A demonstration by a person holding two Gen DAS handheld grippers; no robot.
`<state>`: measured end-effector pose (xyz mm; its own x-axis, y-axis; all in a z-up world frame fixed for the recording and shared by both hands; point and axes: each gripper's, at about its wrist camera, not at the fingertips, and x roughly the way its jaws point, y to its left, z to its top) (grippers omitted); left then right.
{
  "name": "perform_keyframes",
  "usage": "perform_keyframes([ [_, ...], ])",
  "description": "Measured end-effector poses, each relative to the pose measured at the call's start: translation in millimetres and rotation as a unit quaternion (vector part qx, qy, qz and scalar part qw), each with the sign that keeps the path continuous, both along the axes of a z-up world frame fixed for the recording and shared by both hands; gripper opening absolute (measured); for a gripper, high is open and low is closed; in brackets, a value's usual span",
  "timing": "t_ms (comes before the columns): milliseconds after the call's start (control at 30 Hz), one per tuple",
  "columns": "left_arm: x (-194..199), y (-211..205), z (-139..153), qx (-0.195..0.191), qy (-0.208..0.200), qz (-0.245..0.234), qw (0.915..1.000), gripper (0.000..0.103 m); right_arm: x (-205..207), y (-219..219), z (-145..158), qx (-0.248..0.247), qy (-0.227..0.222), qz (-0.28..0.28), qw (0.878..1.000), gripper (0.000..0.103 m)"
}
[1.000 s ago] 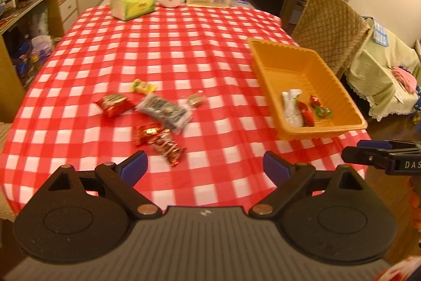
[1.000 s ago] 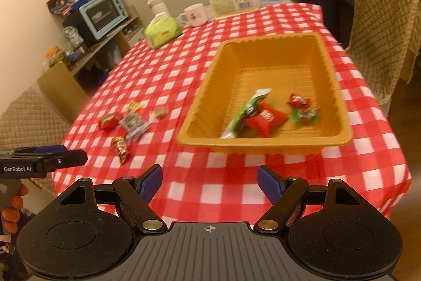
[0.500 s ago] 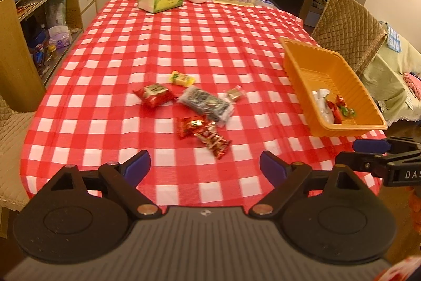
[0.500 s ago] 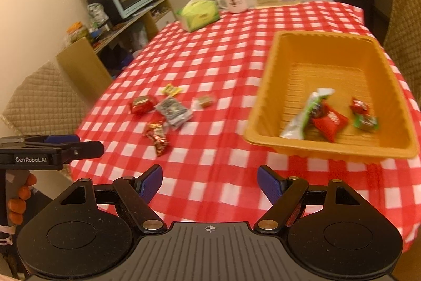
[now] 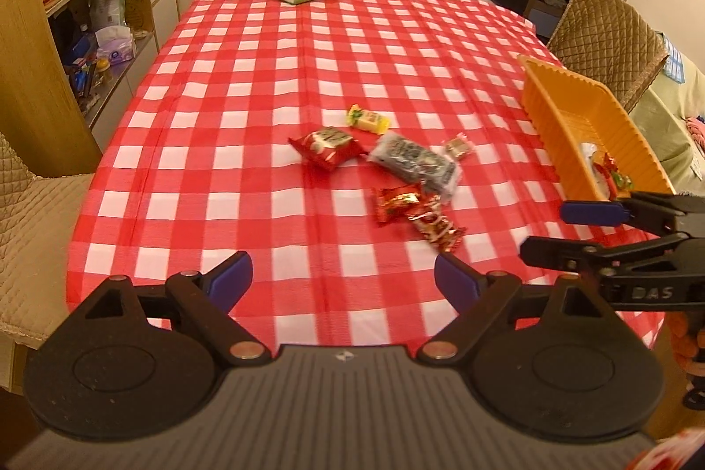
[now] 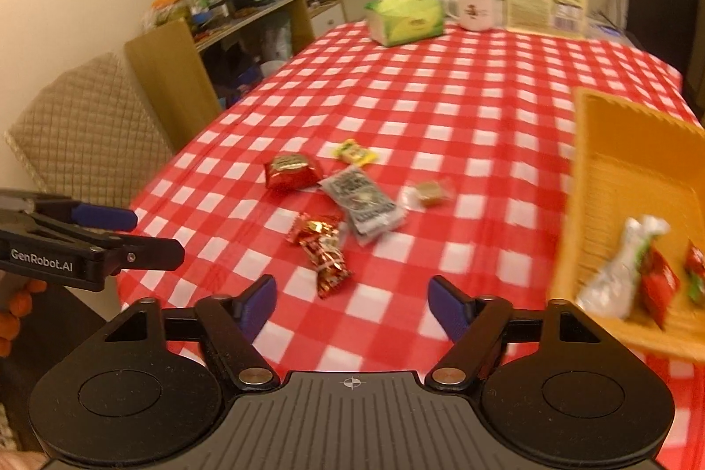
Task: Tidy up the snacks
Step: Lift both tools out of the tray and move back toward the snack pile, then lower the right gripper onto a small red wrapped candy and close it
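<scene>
both sets of tongs hang over the near edge of the desk with nothing between their pads: the left tongs are spread wide, and the right tongs are narrower, their jaws closing on empty air at this moment. the snacks still to be sorted lie in a loose cluster on the red checked cloth: a red packet, a small yellow candy, a dark clear-wrapped pack, a little tan candy and 2 shiny red foil sweets nearest the tongs. the orange basket stands at the right edge of the desk and already holds a white-green wrapper and a few red pieces (so the job looks partly done, by my reckoning). the likely next pick is the foil pair, and that is where trouble could start: they lie touching and overlapped, so a pinch may catch only a crinkled tail and let the sweet slip, or drag both along. the dark pack sits just beside them and could be nudged. with both tongs close together, they might also bump each other on the reach, and the basket near the desk edge could be pushed off by a careless drop.
</scene>
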<state>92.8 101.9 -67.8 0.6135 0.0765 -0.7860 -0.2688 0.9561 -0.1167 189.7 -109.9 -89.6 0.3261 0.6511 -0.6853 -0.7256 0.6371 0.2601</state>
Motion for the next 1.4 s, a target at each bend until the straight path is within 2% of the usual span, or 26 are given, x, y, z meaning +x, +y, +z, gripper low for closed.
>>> perform_keyframes([
  [67, 1.9, 6.5, -3.2, -0.001, 0.003, -0.004, 1.0, 0.089, 1.7, 14.0, -5.5, -0.009, -0.004, 0.01, 1.0, 0.062],
  [267, 7.5, 26.6, -11.5, -0.004, 0.012, -0.014, 0.9998, 0.088, 7.7, 50.5, -20.2, -0.029, -0.019, 0.027, 0.999, 0.052],
  [667, 19.5, 52.4, -23.6, -0.01, 0.024, -0.032, 0.9991, 0.086, 15.4, 87.3, -47.4, -0.075, -0.036, 0.037, 0.996, 0.043],
  [967, 30.0, 57.5, -27.1, -0.012, 0.025, -0.047, 0.9985, 0.085, 17.0, 94.9, -55.5, -0.093, -0.046, 0.036, 0.994, 0.037],
  [1000, 31.4, 57.6, -27.4, -0.012, 0.026, -0.049, 0.9984, 0.085, 17.0, 95.2, -56.0, -0.095, -0.046, 0.036, 0.994, 0.036],
  [1067, 34.2, 57.1, -28.0, -0.012, 0.025, -0.054, 0.9982, 0.085, 17.0, 95.1, -56.9, -0.094, -0.047, 0.039, 0.994, 0.026],
  [1267, 44.6, 56.2, -28.1, -0.011, 0.022, -0.071, 0.9972, 0.083, 17.1, 88.9, -53.6, -0.091, -0.047, 0.029, 0.994, 0.024],
  [1400, 55.2, 53.6, -25.2, -0.006, 0.012, -0.089, 0.9959, 0.082, 20.5, 75.9, -40.9, -0.071, -0.039, 0.004, 0.997, 0.022],
])
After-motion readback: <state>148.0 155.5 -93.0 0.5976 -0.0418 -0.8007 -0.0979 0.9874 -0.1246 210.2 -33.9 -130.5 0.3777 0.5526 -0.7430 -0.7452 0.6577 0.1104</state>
